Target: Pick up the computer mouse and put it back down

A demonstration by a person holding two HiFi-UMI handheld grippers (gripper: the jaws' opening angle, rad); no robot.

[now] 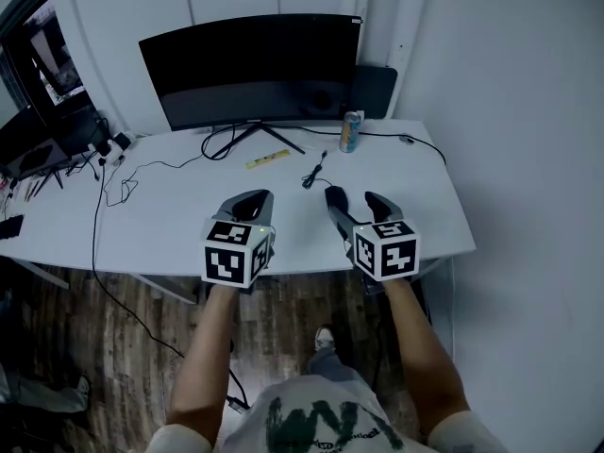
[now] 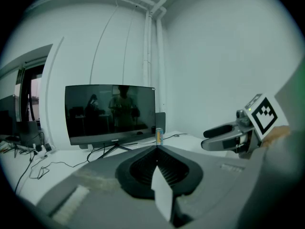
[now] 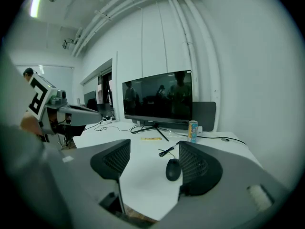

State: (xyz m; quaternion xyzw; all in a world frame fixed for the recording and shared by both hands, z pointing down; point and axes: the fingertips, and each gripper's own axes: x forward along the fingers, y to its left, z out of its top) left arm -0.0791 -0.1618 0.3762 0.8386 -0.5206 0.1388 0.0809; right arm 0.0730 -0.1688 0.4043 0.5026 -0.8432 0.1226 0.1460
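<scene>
The black computer mouse [image 1: 332,194] [image 3: 173,169] lies on the white desk [image 1: 170,215], its coiled cable [image 1: 312,173] trailing off behind it. My right gripper [image 1: 357,206] [image 3: 155,147] hovers over the desk's front edge, open. The mouse sits on the desk ahead of it, close to the right-hand jaw and untouched. The left gripper [image 1: 250,202] [image 2: 156,149] hovers to the left of it, jaws shut with nothing between them.
A curved black monitor [image 1: 250,69] stands at the back, with a drink can [image 1: 351,132] and a dark box [image 1: 374,91] to its right. A yellow strip [image 1: 268,159] lies mid-desk. Cables and a power strip [image 1: 113,147] lie at the left.
</scene>
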